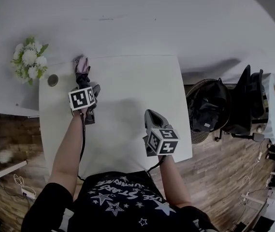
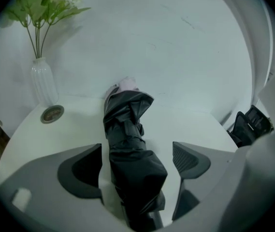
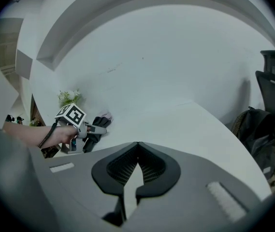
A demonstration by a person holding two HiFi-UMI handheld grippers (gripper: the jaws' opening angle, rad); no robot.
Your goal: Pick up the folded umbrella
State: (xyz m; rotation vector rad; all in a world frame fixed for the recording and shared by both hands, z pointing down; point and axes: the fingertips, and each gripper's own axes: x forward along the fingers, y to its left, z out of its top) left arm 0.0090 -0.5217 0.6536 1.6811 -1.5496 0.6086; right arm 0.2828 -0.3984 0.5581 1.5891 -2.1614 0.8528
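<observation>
Fingers of the left gripper stood spread wide in its own view, one on each side of the folded umbrella. The black bundle lay lengthwise between them on the white desk, running toward its far edge. The right-hand pad stood clear of the fabric. Whether the left-hand pad brushed it was hard to tell. I judged the step in hand to be the approach, with the grasp not yet made. The next move called for squeezing the pads onto the thick middle of the bundle, then lifting. A glass vase and a round metal disc sat at the far left corner. The umbrella's near end was cut off beneath the gripper body, and a pale pink piece at its far end could not be identified.

From the head view, the umbrella lay near the desk's far left corner, mostly covered by the gripper and its marker cube. The right gripper hung over the near right part of the desk.

Its own view showed its pads pressed together at the tips, with nothing between them.
</observation>
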